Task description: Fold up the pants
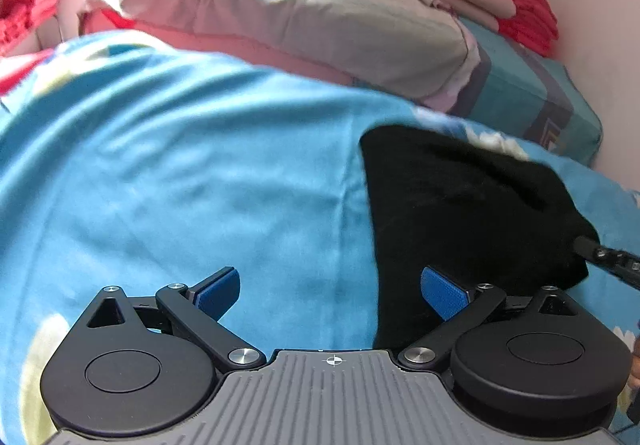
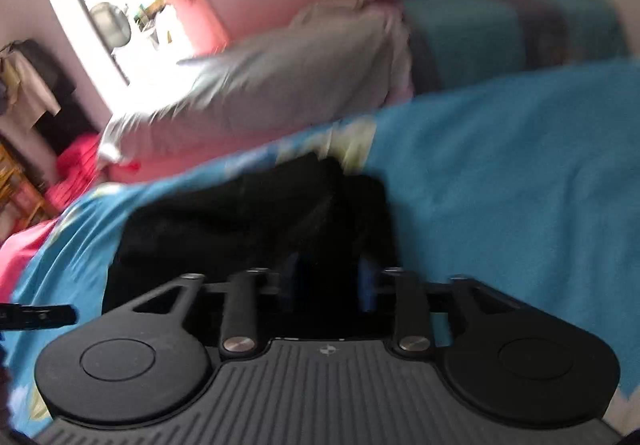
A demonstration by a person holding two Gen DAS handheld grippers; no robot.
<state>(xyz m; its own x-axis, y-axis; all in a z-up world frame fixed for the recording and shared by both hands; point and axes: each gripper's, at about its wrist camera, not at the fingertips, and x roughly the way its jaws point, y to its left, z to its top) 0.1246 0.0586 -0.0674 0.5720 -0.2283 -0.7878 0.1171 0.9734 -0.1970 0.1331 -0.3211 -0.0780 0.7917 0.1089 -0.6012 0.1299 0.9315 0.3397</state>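
Observation:
Black pants [image 1: 460, 213] lie bunched in a folded heap on the blue bedsheet [image 1: 180, 185]. My left gripper [image 1: 332, 295] is open and empty, just left of the pants' near edge, its right pad over the black cloth. In the right wrist view the pants [image 2: 248, 221] lie right in front of my right gripper [image 2: 330, 285], whose blue pads stand partly apart over the dark cloth; the view is blurred and I cannot tell whether cloth is between them. The right gripper's tip shows at the pants' right edge in the left wrist view [image 1: 600, 255].
A grey pillow [image 1: 300, 17] lies at the head of the bed, with a teal folded blanket [image 1: 532, 93] and red cloth [image 1: 528, 21] by the wall. A bright window [image 2: 120, 5] and more red cloth [image 2: 76, 169] are at the left.

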